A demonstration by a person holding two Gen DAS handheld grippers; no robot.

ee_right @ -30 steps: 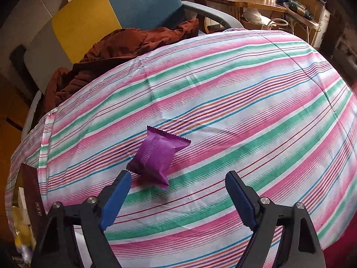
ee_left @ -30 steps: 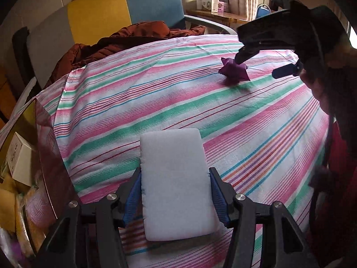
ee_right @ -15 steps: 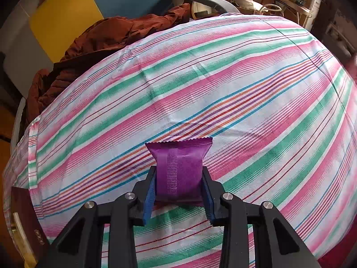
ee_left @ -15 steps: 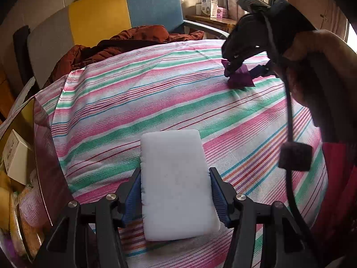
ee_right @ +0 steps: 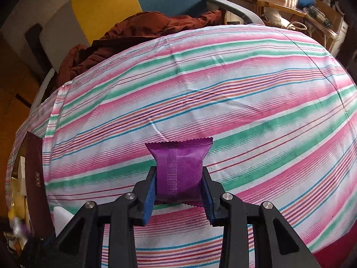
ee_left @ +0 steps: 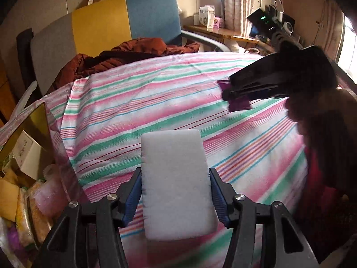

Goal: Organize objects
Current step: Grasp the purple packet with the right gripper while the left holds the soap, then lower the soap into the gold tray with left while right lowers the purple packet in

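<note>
Your right gripper (ee_right: 178, 192) is clamped on the purple packet (ee_right: 178, 167): crinkled foil, serrated end seams, ribbed strip down the middle, squeezed between the blue pads just above the cloth. Your left gripper (ee_left: 175, 192) is clamped on the white pad (ee_left: 176, 183), a soft, fuzzy rounded rectangle held by its long sides, low over the near edge.

Surface: bench under a striped cloth (ee_right: 245, 89) in pink, green, blue and white, lightly creased. A rust-brown jacket (ee_right: 138, 33) is heaped at its far edge against a chair (ee_left: 125, 20) with grey, yellow and blue panels.

The left view alone shows the right gripper from the side with your hand (ee_left: 312, 107) on it, a box of snacks (ee_left: 29, 169) at left, and the window. The right view alone shows the packet's seam detail and a cluttered wooden side table (ee_right: 279, 6).
</note>
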